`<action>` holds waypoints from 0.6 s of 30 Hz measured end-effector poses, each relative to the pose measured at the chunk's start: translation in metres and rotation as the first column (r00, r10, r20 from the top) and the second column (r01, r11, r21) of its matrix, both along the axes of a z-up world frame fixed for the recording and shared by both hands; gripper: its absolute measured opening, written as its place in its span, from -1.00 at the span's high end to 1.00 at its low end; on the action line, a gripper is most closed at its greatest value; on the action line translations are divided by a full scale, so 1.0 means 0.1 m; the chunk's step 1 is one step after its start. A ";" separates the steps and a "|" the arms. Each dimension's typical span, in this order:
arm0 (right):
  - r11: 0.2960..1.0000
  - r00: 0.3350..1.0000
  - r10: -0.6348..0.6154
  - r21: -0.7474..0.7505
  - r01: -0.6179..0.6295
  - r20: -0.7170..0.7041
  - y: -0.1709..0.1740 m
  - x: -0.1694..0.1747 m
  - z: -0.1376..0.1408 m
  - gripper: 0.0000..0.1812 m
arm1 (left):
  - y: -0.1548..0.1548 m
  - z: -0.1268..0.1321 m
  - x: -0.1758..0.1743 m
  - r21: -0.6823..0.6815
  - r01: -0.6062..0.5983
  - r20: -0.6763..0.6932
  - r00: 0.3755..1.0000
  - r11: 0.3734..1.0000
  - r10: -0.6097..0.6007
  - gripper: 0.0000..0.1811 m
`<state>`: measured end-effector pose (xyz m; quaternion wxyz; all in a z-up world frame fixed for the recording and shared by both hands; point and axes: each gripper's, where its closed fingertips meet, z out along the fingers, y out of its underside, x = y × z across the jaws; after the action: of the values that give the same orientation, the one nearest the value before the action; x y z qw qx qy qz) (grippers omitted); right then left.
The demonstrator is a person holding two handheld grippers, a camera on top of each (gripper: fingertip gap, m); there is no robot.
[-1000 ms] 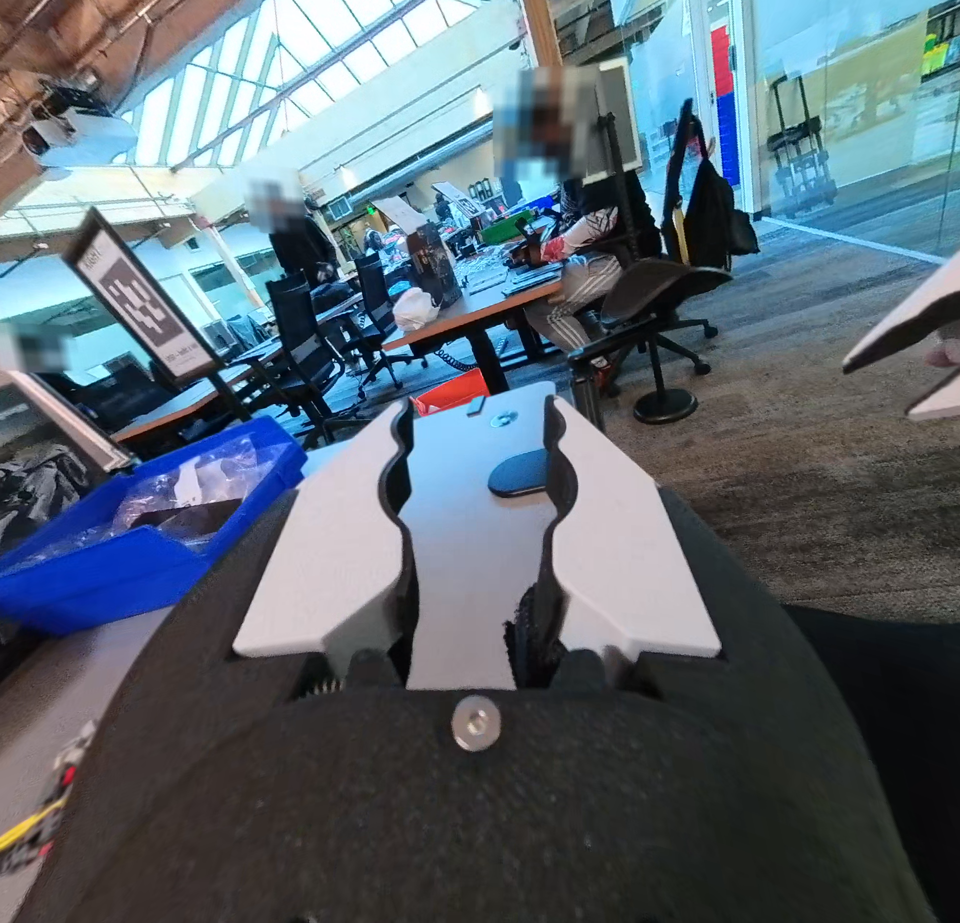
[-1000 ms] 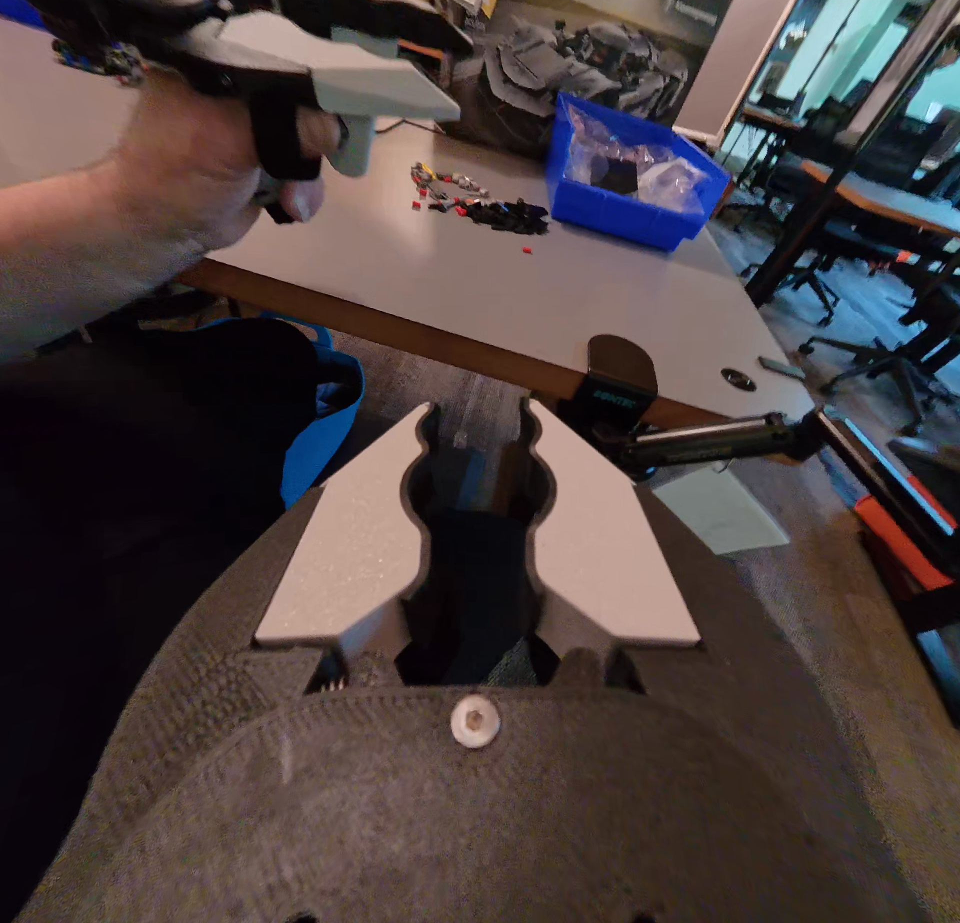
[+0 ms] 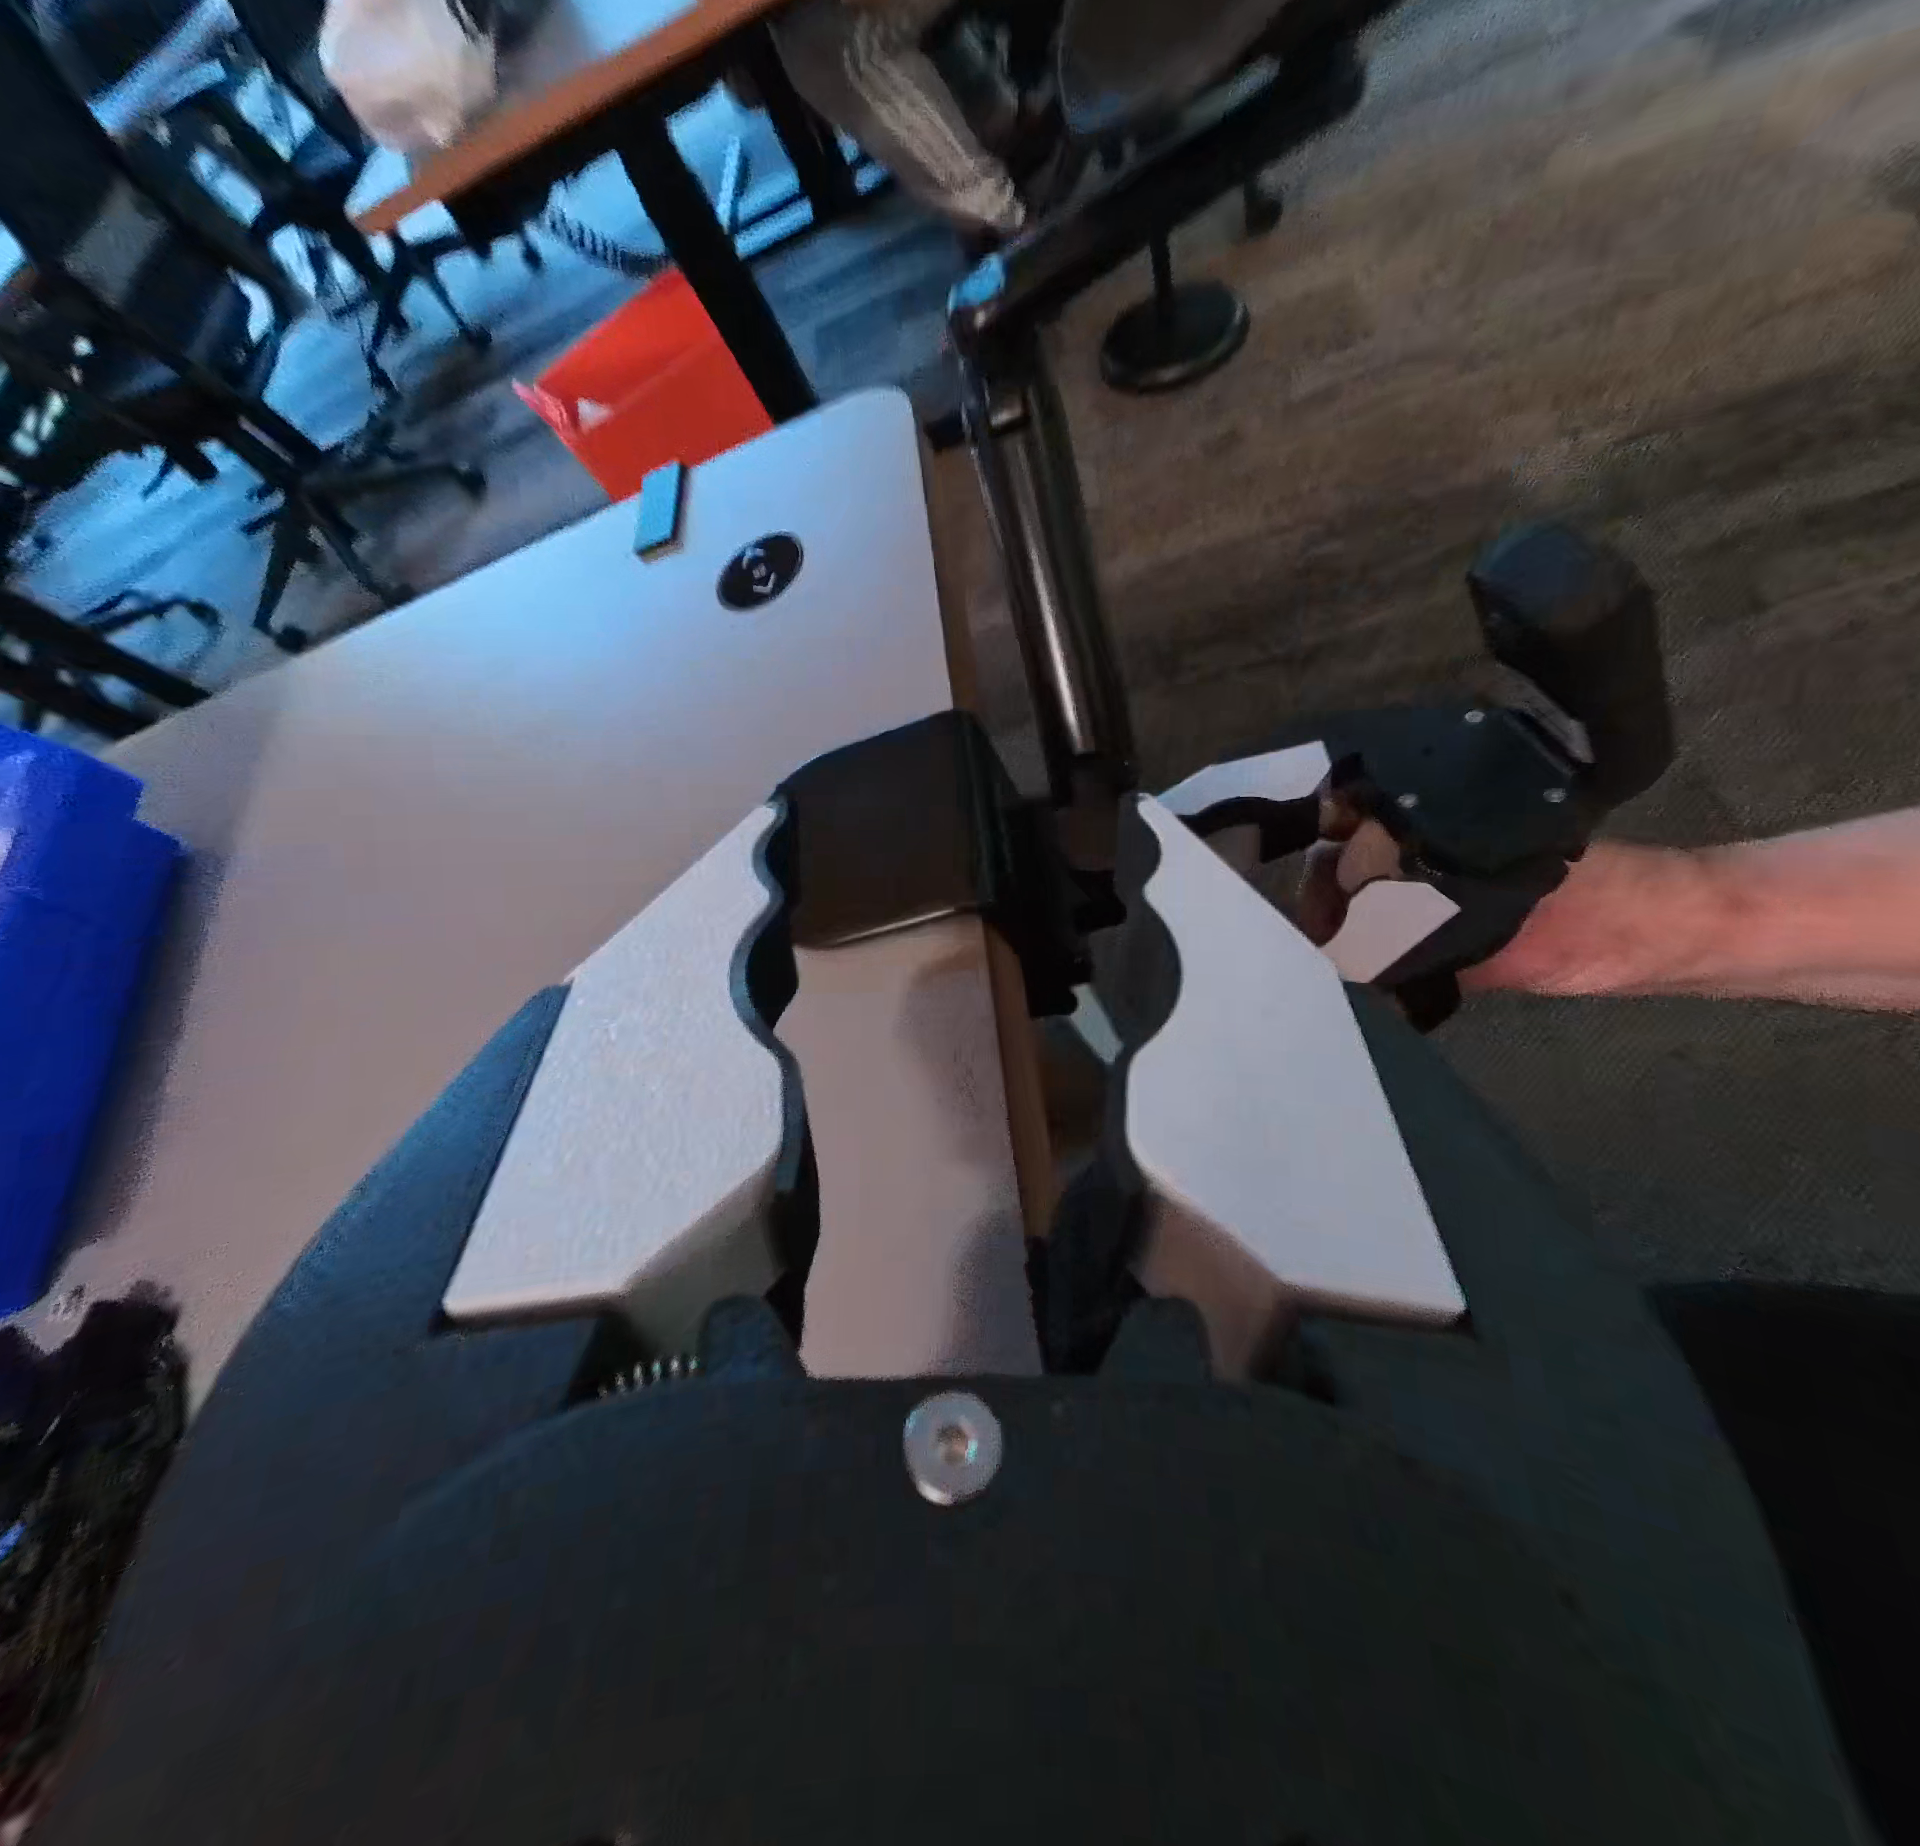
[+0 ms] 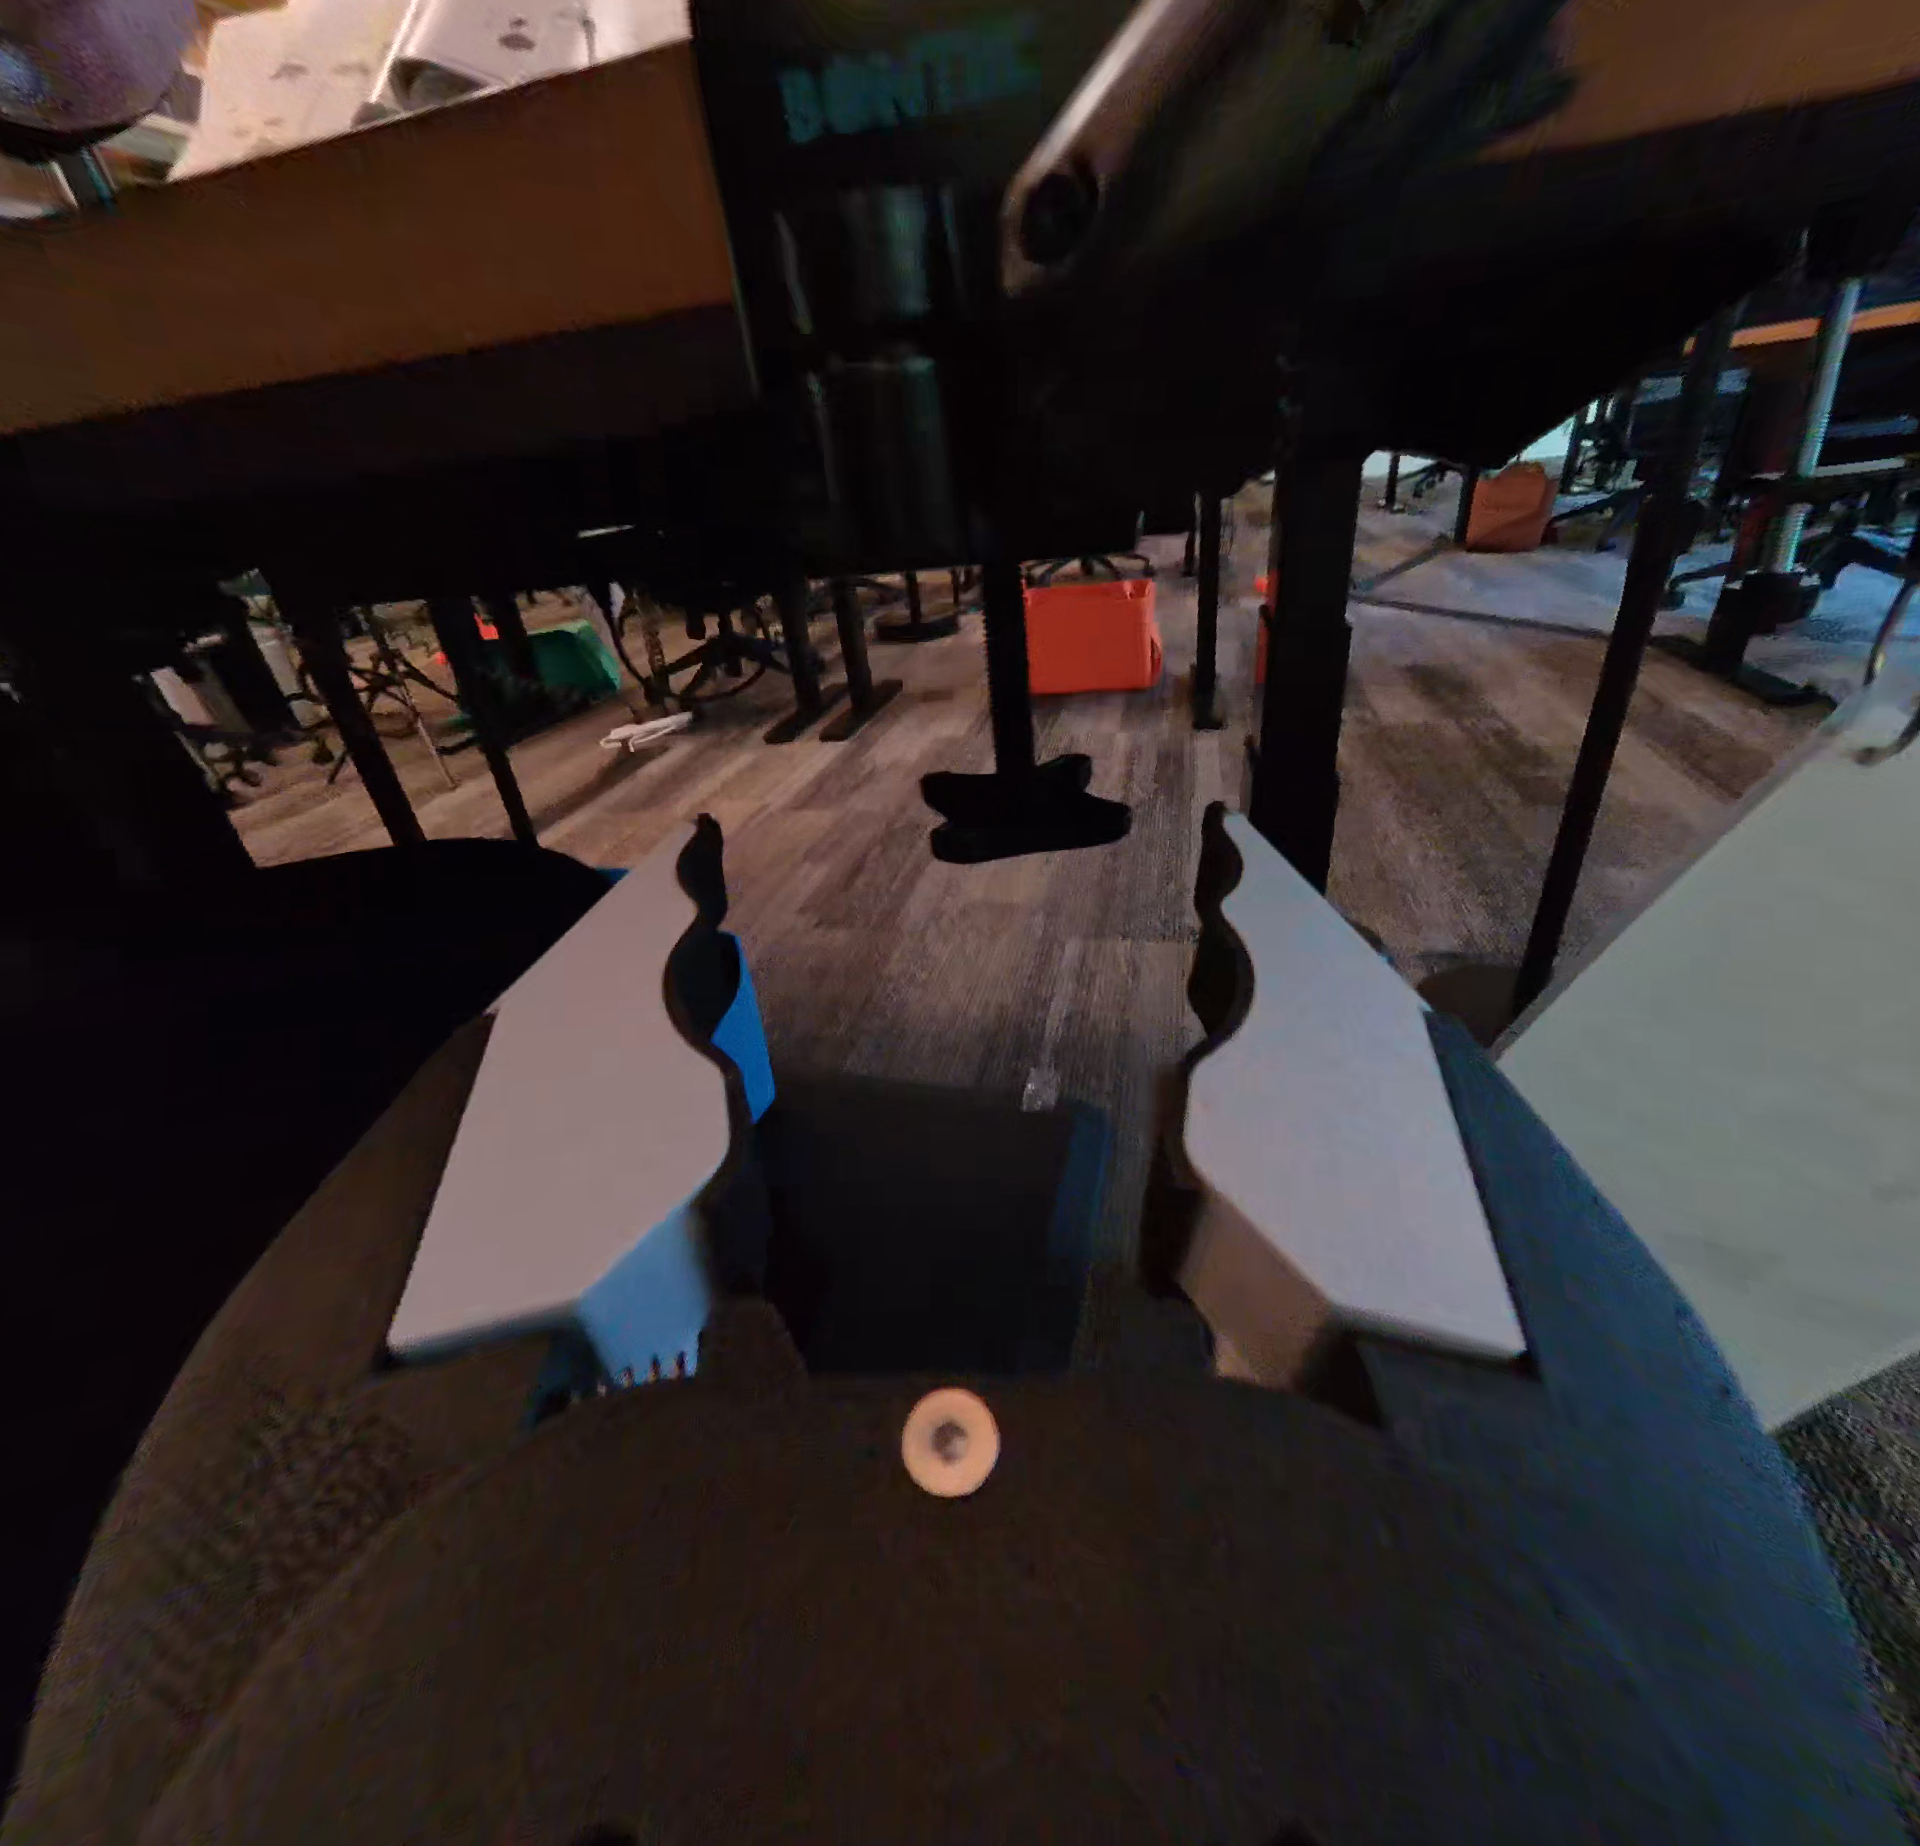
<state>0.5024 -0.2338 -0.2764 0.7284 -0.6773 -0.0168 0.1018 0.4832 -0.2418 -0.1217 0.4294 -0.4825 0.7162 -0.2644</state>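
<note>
Left gripper (image 3: 956,830): jaws apart, empty, held above the white table (image 3: 499,757) edge, aimed straight at the black clamp (image 3: 894,840) fixed there; the clamp's arm rod (image 3: 1029,570) runs away beyond it. Judgement: any closing here wants the fingers square to the clamp, clear of the rod.

Right gripper (image 4: 961,861): jaws wide apart, empty, held low below the table edge, levelled at the clamp's screw knob (image 4: 1023,809) hanging under the clamp body (image 4: 894,238). Forearm comes in from the right.
</note>
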 end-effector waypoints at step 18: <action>0.997 0.995 0.044 0.054 -0.049 0.086 0.56 0.05 -0.13 0.45 | 0.32 -0.54 0.35 0.121 -0.115 -0.252 0.957 0.986 0.143 0.33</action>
<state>0.5069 -0.1775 -0.2894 0.7431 -0.6599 -0.0662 0.0893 0.5184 -0.2095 -0.1754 0.3729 -0.5356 0.7461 -0.1322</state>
